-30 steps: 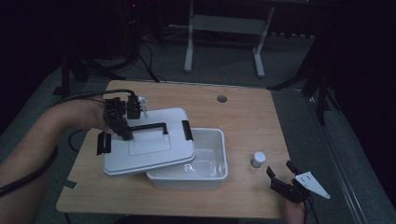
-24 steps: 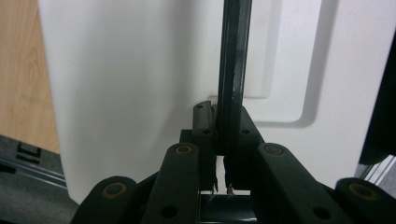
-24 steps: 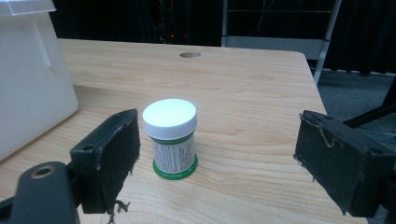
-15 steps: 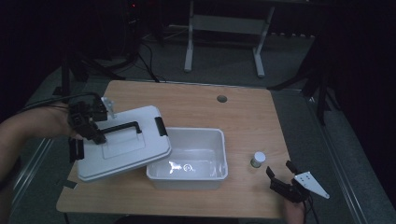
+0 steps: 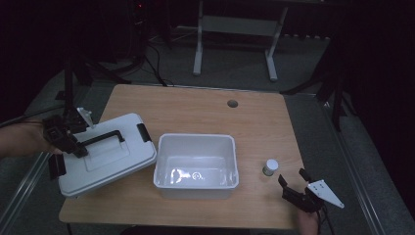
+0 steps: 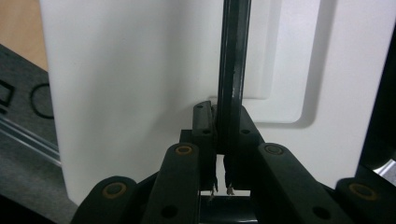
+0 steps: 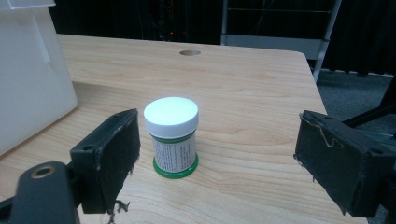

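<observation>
A white lid [image 5: 110, 159] with a black handle [image 5: 103, 139] and black latches is at the table's left side, tilted, its right corner close to the open white bin [image 5: 195, 138]. My left gripper [image 5: 77, 148] is shut on that handle; in the left gripper view the jaws pinch the black handle bar [image 6: 232, 70] against the lid's white top [image 6: 140, 84]. A small jar [image 5: 269, 167] with a white cap stands right of the bin. My right gripper [image 5: 292, 179] is open just in front of it, and the jar [image 7: 172, 135] stands between and beyond its fingertips, untouched.
The wooden table [image 5: 195, 107] has a round cable hole [image 5: 232, 103] at the back. The bin looks empty, with a glossy floor. The bin's wall [image 7: 28, 79] stands left of the jar in the right gripper view. Dark floor, cables and a metal stand lie behind the table.
My left gripper has carried the lid leftward and a little down, off the bin, which now stands fully uncovered. The right gripper and the jar have not moved.
</observation>
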Demonstrator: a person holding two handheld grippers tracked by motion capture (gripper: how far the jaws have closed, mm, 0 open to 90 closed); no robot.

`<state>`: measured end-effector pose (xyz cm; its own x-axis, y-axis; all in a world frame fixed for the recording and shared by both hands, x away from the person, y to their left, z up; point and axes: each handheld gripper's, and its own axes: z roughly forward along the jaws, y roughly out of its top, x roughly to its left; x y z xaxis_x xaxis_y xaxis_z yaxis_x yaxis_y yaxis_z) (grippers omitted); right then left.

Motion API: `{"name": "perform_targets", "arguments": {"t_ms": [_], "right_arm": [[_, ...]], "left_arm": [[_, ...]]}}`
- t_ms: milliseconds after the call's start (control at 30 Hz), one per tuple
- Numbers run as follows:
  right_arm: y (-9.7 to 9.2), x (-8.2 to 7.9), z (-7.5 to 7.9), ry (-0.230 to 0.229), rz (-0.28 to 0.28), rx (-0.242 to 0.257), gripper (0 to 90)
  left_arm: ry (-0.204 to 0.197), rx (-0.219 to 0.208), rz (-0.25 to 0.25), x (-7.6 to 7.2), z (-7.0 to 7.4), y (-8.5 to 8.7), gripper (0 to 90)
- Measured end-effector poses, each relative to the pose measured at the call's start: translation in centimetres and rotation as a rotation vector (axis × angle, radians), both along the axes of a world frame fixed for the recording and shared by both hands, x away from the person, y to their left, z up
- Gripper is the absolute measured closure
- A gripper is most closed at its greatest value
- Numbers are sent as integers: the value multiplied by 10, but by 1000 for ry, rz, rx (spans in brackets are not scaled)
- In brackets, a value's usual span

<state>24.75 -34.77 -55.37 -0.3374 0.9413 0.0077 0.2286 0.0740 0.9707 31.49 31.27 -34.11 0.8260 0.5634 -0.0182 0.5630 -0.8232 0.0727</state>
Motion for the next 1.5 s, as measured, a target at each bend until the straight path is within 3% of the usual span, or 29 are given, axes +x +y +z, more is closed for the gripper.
{"name": "perform_targets", "arguments": {"t_ms": [133,300,600,767,967,1033,1267,1400,1500], "right_arm": [[0,0,0,-1,1,1,135],[1,0,0,0,5,-2,135],[1,0,0,-1,8,-3,135],[1,0,0,-1,8,-3,135],[1,0,0,1,9,-1,135],[0,0,0,2,4,1,135],[1,0,0,4,8,-6,135],[0,0,0,8,7,1,135],[-1,0,0,10,11,4,135]], "left_arm": [[20,-10,34,2,-17,11,834],[16,-9,62,9,-40,17,833],[4,-21,106,27,-77,20,833],[30,-3,134,38,-101,20,833],[37,7,148,41,-112,19,832],[53,21,135,45,-124,14,833],[68,-22,151,53,-141,10,832],[75,-15,146,54,-150,9,829],[70,-49,156,54,-151,12,829]]}}
